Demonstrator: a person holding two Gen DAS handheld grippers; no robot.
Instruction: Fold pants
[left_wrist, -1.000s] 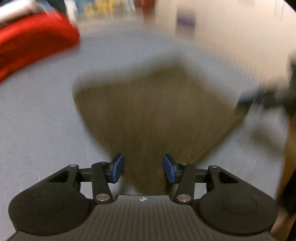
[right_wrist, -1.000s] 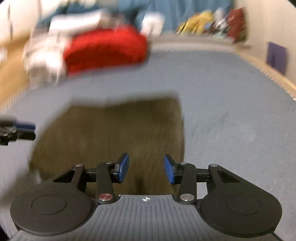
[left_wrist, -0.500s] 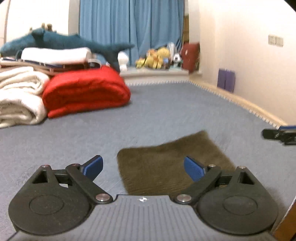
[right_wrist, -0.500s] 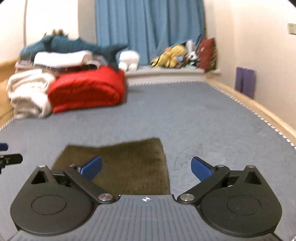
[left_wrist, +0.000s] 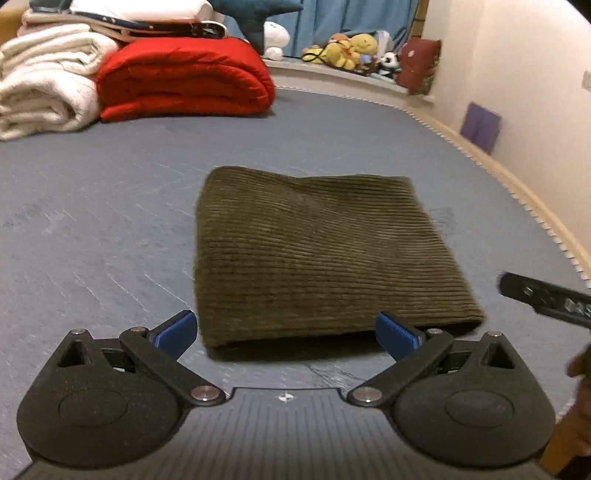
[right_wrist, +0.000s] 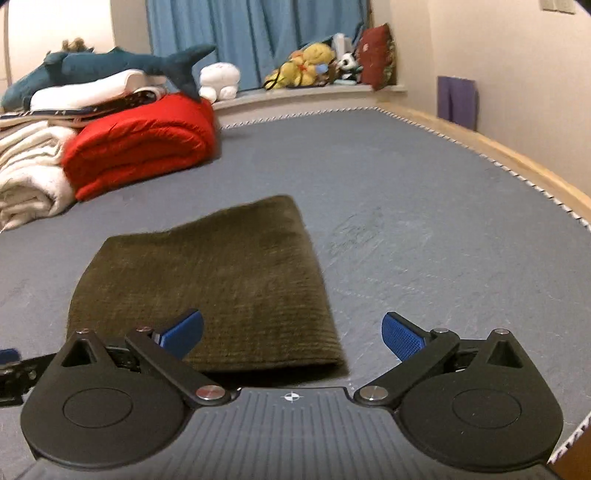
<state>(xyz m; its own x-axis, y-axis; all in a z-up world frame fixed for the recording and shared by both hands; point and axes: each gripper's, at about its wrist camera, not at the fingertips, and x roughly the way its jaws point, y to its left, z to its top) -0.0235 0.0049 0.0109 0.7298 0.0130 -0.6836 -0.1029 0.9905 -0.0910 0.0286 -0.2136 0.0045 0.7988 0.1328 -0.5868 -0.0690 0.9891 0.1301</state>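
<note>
The olive corduroy pants (left_wrist: 317, 254) lie folded into a flat rectangle on the grey-blue mattress (left_wrist: 92, 229). They also show in the right wrist view (right_wrist: 214, 284). My left gripper (left_wrist: 286, 334) is open and empty, held just in front of the near edge of the pants. My right gripper (right_wrist: 291, 334) is open and empty, above the near right corner of the pants. The right gripper's tip shows at the right edge of the left wrist view (left_wrist: 546, 299). Part of the left gripper shows at the left edge of the right wrist view (right_wrist: 11, 369).
A folded red quilt (left_wrist: 184, 79) and white blankets (left_wrist: 40, 88) lie at the far left, with a blue shark plush (right_wrist: 110, 64) on top. Soft toys (right_wrist: 314, 64) line the window ledge. A wooden bed edge (right_wrist: 517, 158) and wall run along the right.
Both grippers opened wide and drew back from the pants, which now lie flat and still. Both views lifted from looking down on the pants to looking across the bed.
</note>
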